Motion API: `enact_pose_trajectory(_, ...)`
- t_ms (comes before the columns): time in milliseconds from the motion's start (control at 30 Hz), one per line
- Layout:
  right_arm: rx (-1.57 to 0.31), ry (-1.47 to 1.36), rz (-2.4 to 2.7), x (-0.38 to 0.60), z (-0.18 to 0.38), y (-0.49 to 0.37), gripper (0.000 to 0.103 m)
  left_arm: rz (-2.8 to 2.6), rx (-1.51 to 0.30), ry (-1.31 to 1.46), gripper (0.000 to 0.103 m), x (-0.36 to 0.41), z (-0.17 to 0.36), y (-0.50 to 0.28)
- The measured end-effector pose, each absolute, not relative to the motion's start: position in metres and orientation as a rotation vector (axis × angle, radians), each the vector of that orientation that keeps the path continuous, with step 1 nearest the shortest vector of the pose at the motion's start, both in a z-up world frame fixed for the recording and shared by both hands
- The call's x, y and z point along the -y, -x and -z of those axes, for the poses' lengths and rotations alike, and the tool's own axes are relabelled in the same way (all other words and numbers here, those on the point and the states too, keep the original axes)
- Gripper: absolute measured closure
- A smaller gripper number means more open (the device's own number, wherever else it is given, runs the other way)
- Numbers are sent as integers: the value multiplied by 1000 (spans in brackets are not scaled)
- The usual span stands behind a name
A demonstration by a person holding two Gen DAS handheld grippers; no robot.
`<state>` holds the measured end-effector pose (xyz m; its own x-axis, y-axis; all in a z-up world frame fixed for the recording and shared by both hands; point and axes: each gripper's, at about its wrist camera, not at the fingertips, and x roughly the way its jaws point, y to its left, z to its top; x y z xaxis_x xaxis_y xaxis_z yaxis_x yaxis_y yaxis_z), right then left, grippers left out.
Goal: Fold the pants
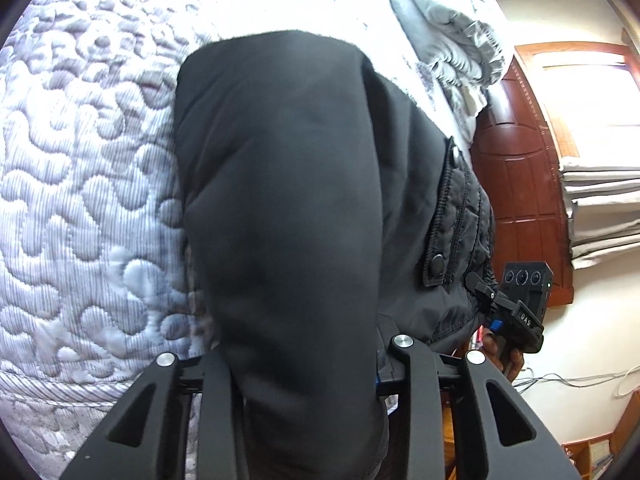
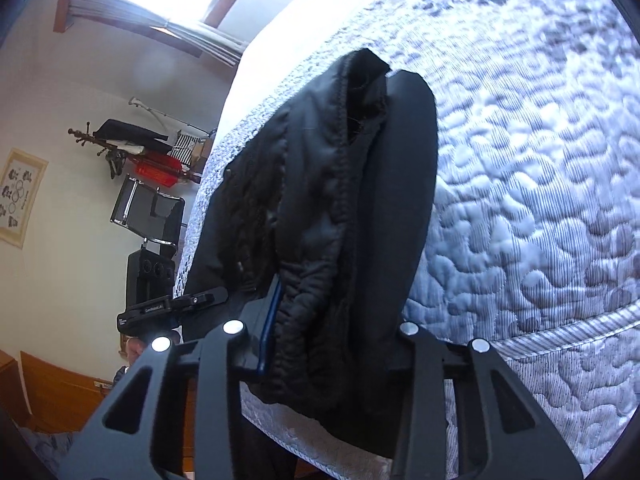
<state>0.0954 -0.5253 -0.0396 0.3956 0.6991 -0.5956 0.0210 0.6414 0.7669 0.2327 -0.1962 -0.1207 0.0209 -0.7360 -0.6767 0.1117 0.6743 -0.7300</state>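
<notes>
Across the quilted mattress [image 1: 80, 184] I see the black pants [image 1: 288, 184] bunched in thick folds, lifted partly off the bed and filling the middle of both wrist views.

Left wrist view: my left gripper [image 1: 308, 364] is clamped on the pants, with the dark fabric passing between its jaws and spilling over them toward the camera. A snap button [image 1: 439, 260] and a stitched, gathered edge show on the right part of the garment. At the right edge of the pants I see my right gripper [image 1: 508, 312], touching the fabric. A folded grey blanket [image 1: 448, 32] lies on the bed beyond, beside a reddish wooden door [image 1: 520, 168].

Right wrist view: my right gripper [image 2: 320, 344] pinches a gathered, seamed portion of the pants [image 2: 320, 200] between its jaws, and the cloth hangs over the mattress [image 2: 520, 200] edge. My left gripper [image 2: 172, 308] appears at the left, against the garment's far side. A chair [image 2: 148, 212], a red crate [image 2: 158, 170] and a framed picture [image 2: 20, 198] stand by the white wall.
</notes>
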Motion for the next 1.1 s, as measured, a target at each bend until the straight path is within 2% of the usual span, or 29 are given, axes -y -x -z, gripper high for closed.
enact_pose_trajectory(333,-1003,-638,-515,505,-27,-113,68,764,-1297,634,70,193,97,-248)
enact_pose_trajectory(600,-940,-621,-554,504,-53,-167,68,758,-1209,595,70,191,53,-290)
enact_pose_trajectory(833,-941,-663,-594,512,-42,-243,68,711,-1182,557,70,191,33,-347)
enact_pose_trajectory(1100,-1025,-722,-612,505,8,-319,68,639,-1242,530,70,193,57,-410)
